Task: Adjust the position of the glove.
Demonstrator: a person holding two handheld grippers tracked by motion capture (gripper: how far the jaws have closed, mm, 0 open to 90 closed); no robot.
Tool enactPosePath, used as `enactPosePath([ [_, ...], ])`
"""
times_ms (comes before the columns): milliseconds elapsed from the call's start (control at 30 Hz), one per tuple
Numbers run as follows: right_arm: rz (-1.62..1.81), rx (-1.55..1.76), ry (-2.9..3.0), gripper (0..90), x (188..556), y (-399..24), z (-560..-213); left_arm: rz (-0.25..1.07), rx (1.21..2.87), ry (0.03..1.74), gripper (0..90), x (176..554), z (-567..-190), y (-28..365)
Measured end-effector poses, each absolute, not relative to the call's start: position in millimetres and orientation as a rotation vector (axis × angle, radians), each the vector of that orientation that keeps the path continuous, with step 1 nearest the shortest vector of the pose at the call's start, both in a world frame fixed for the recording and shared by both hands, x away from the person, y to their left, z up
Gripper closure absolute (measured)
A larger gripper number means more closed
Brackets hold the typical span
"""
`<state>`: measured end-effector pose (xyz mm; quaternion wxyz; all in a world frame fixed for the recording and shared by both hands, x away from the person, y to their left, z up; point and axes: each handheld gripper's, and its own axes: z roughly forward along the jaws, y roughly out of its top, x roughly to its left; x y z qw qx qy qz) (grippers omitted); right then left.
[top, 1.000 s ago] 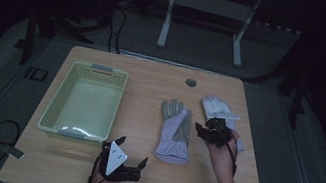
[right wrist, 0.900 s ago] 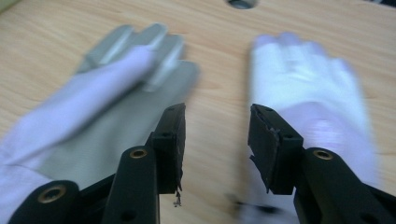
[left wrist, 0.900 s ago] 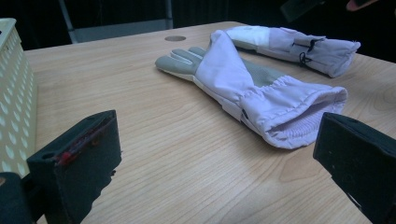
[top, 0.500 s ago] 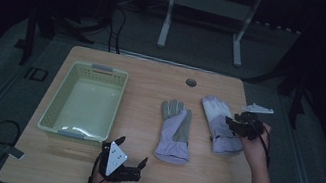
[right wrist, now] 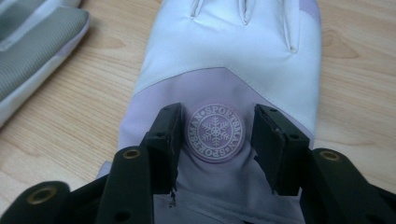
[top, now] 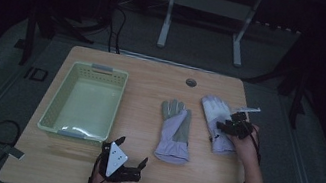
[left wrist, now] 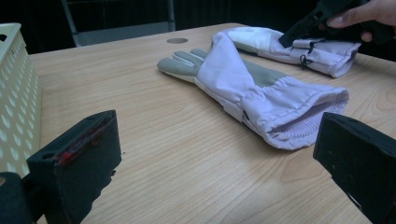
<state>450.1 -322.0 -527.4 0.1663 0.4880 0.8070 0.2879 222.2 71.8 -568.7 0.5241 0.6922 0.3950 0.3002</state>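
Observation:
Two lilac and white gloves lie flat on the wooden table point(top: 153, 79). The middle glove point(top: 174, 133) lies palm up, its grey palm and its cuff facing my left gripper point(left wrist: 252, 88). The right glove point(top: 215, 116) lies back up and bears a round snowflake badge point(right wrist: 215, 133). My right gripper point(right wrist: 215, 137) stands open on this glove, a jaw on each side of the badge. In the high view this right gripper point(top: 222, 126) sits over the glove's cuff end. My left gripper point(top: 133, 150) rests near the table's front edge, open wide and holding nothing point(left wrist: 219, 163).
A pale green plastic basket point(top: 54, 108) with nothing in it stands at the table's left; its perforated wall point(left wrist: 16, 93) is close to my left gripper. A round cable hole point(top: 191, 82) sits near the far edge. Dark floor and a metal frame lie beyond the table.
The right glove, bunched up a second ago, now lies spread out flat. My right gripper swung out to the right, then came back onto the glove. The left gripper has stayed still.

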Motion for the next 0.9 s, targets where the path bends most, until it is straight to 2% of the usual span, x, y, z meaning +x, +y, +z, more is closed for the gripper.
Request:
enactPosePath([
  [200,0.868,1.408,2.292,65.4,446.6,-323.8,-531.5,0.72,1.663,0.942,0.8,221.9,-568.6,71.1],
  [267,0.856,1.428,2.278,72.2,444.4,-321.0,-530.4,0.722,1.664,0.944,0.8,222.0,-568.6,70.9],
  [400,0.81,1.473,2.245,77.7,438.2,-315.0,-522.1,0.734,1.663,0.947,0.8,221.3,-568.6,70.5],
  [600,0.826,1.538,2.147,79.2,420.9,-316.4,-501.5,0.734,1.665,0.944,0.8,221.3,-568.6,70.2],
  [633,0.884,1.579,2.097,79.2,405.4,-317.4,-490.0,0.728,1.668,0.945,0.8,221.9,-568.6,70.5],
  [900,0.853,1.612,2.034,79.1,366.8,-318.0,-472.3,0.733,1.666,0.946,0.8,221.5,-568.6,70.2],
])
